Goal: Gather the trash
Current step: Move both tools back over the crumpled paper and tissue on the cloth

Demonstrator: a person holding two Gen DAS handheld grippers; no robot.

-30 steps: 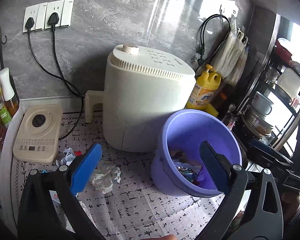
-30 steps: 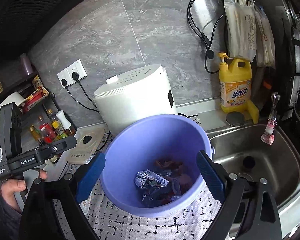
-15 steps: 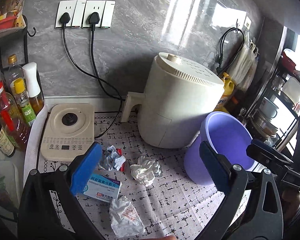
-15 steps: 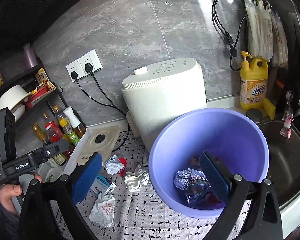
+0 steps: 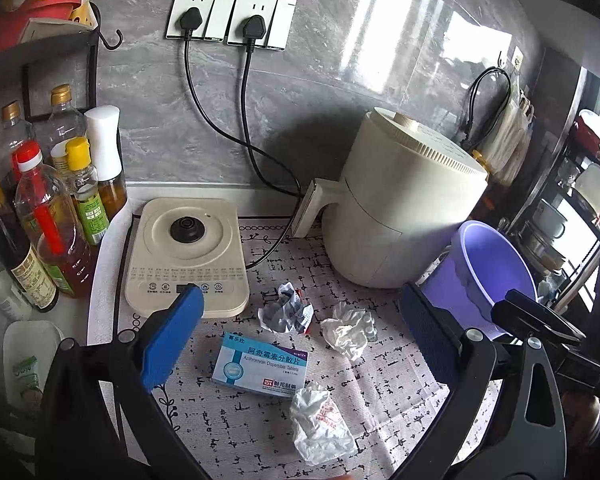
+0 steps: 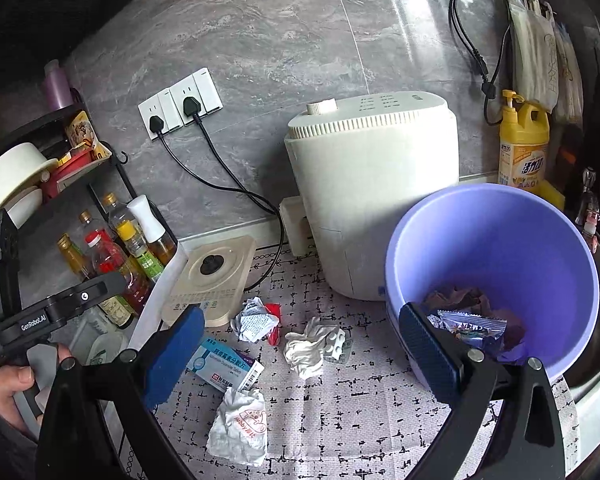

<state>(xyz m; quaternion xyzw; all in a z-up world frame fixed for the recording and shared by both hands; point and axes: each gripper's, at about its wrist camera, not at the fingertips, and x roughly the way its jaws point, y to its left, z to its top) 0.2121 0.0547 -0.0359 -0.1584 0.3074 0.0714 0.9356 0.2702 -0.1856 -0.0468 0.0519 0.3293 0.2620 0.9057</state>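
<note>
Trash lies on the patterned counter mat: a blue-and-white medicine box [image 5: 260, 365] [image 6: 228, 364], a crumpled printed wrapper [image 5: 286, 314] [image 6: 256, 323], a white tissue wad with a blister pack [image 5: 348, 330] [image 6: 314, 346], and a crumpled white wrapper [image 5: 320, 426] [image 6: 240, 426]. A purple bucket [image 5: 496, 268] [image 6: 496, 240] at the right holds several wrappers [image 6: 470, 326]. My left gripper [image 5: 296, 340] hangs open above the box and wads, empty. My right gripper [image 6: 300, 354] is open too, empty, with its right finger in front of the bucket.
A cream air fryer [image 5: 404, 208] [image 6: 374, 196] stands behind the trash, its cords running to wall sockets [image 5: 230, 16]. A kettle base [image 5: 186, 256] sits at the left beside oil bottles [image 5: 52, 220]. Yellow detergent [image 6: 524, 152] and a sink lie at the right. A hand [image 6: 10, 384] holds the left gripper.
Both views have swung left, away from the bucket. The loose trash, kettle base and bottles have come into sight. Both grippers stayed open.
</note>
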